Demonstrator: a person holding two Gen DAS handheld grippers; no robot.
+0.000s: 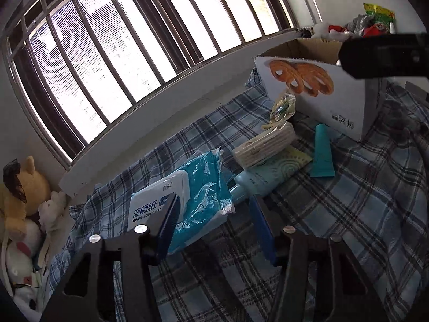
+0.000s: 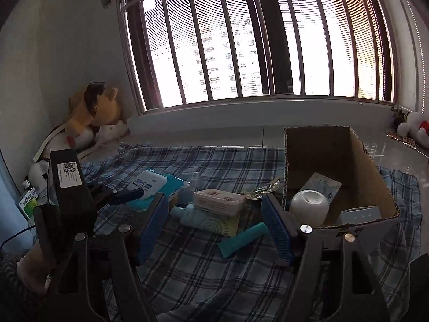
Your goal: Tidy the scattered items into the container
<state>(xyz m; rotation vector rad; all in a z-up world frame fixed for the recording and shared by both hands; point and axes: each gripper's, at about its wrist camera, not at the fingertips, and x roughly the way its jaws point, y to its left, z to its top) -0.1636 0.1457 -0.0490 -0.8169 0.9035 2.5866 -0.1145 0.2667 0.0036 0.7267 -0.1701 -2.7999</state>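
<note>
A blue wet-wipes pack [image 1: 198, 201] lies on the plaid cloth [image 1: 348, 214]. My left gripper [image 1: 214, 200] is low over it: the left pad [image 1: 169, 222] overlaps the white lid, and the right pad [image 1: 261, 228] stands off the pack's crinkled end with a gap. Past it lie a pale blue bottle [image 1: 254, 185], a beige pack [image 1: 265, 145], a teal tube [image 1: 321, 155] and a clear wrapper [image 1: 283, 107]. The cardboard box [image 2: 372, 177] holds a white round thing [image 2: 308, 208]. My right gripper [image 2: 214, 204] hovers open before the bottle [image 2: 193, 214], holding nothing.
Plush toys [image 2: 91, 112] are piled in the left corner under the barred window [image 2: 241, 40]. More toys and snack bags [image 1: 375, 18] sit on the sill behind the box. A green and white carton [image 2: 26, 201] is at the far left. The left gripper's black body [image 2: 67, 187] stands close by.
</note>
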